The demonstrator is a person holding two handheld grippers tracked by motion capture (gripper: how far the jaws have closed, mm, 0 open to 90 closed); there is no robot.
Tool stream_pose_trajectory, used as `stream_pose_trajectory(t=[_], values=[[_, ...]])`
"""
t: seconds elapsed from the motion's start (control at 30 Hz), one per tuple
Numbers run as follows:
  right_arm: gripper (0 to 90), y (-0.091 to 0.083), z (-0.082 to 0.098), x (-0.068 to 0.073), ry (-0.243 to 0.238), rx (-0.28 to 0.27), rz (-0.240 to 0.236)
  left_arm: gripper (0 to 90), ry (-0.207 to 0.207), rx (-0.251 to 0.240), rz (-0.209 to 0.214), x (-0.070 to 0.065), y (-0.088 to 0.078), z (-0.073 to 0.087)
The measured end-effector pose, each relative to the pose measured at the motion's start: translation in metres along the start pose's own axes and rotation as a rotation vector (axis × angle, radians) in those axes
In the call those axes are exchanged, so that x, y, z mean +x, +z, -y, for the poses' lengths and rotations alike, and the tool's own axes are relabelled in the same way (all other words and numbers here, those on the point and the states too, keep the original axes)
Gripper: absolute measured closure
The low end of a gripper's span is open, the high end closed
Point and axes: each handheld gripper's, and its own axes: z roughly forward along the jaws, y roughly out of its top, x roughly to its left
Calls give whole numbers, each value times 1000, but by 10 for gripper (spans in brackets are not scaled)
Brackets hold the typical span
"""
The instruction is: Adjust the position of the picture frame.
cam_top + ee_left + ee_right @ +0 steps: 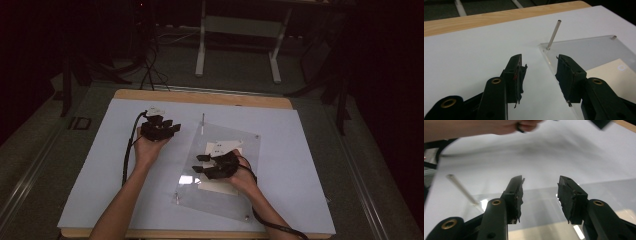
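Note:
A clear acrylic plate (220,200) lies askew on the white sheet (100,180), with cream paper cards (220,187) at it. A thin metal post (202,122) stands upright at its far corner, and short studs mark other corners. My left gripper (174,126) hovers over the white sheet left of the plate, open and empty. In the left gripper view its jaws (540,62) point at the plate's corner and the post (554,33). My right gripper (199,164) is over the plate, open, pointing left. Its jaws (540,182) hold nothing above the plate (599,192).
The sheet rests on a wooden table (200,97) whose far edge shows in the left gripper view (486,20). Beyond it stand white frame legs (201,50) on a dark floor with cables. A hand (486,126) crosses the top of the right gripper view.

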Motion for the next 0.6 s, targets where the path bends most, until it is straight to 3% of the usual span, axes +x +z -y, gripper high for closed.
stream_pose_trajectory(t=[0.2, 0.43, 0.53, 0.6], values=[[550, -5, 1, -24, 14, 29, 60, 566, 21, 0, -9, -6, -10, 7], [555, -9, 2, -50, 62, 29, 114, 566, 67, -1, 42, -19, -22, 14], [564, -12, 4, -75, 146, 0, 151, 566, 116, -6, 66, -31, -33, 23], [567, -13, 4, -79, 161, -3, 160, 566, 134, -4, 69, -36, -38, 28]])
